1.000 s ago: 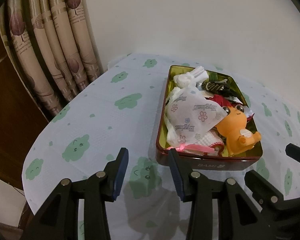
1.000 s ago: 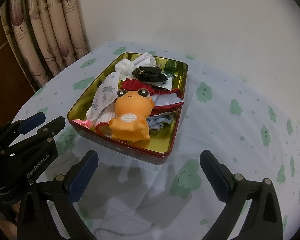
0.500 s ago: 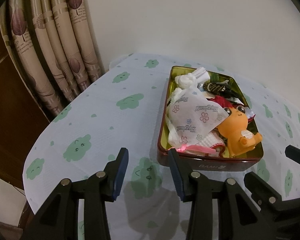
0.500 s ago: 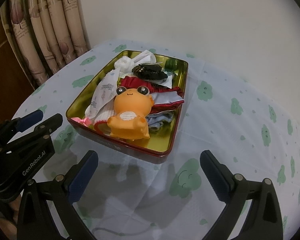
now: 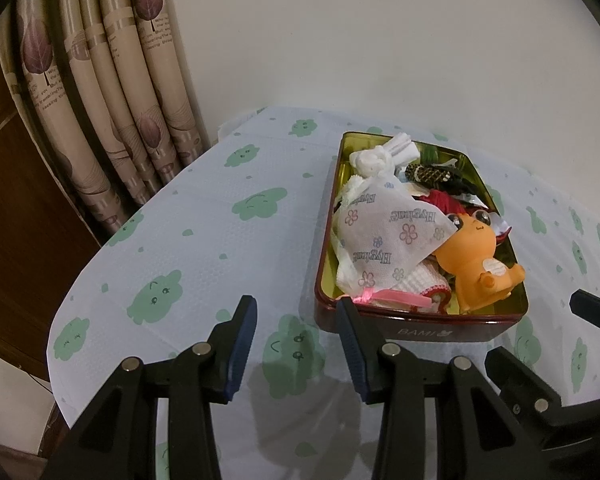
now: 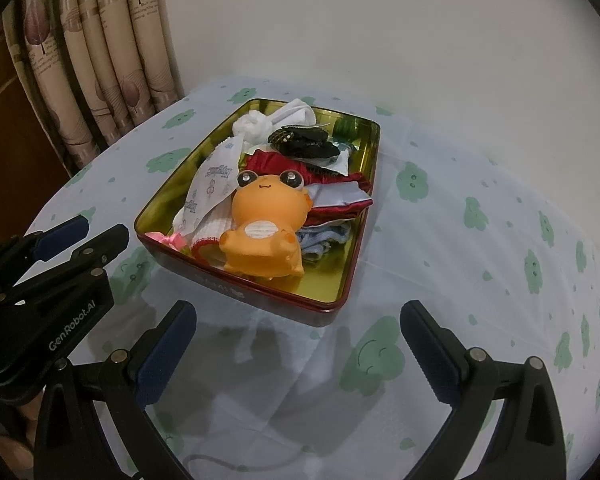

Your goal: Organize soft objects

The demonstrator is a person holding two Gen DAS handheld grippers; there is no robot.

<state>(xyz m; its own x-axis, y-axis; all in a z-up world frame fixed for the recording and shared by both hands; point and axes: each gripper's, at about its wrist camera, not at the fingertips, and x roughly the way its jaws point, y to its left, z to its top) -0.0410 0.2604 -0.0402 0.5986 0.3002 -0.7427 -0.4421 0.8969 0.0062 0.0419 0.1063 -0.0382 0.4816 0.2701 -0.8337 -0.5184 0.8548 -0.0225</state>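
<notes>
The tin (image 6: 356,216) of soft things sits on the tabletop (image 6: 460,240) just beyond both grippers, its long axis running away toward the far wall. The orange toy (image 6: 266,226) lies at the tin's near end. The right gripper (image 6: 298,344) hovers nearest it, jaws wide and empty; the left gripper (image 5: 296,344), jaws partly open and empty, faces the tin's near left corner.

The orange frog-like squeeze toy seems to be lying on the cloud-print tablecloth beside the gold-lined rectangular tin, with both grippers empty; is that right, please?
Not quite: the orange frog-like squeeze toy lies inside the gold-lined rectangular tin, on the fabric pile, as the right wrist view shows. Both grippers are indeed empty.
</notes>
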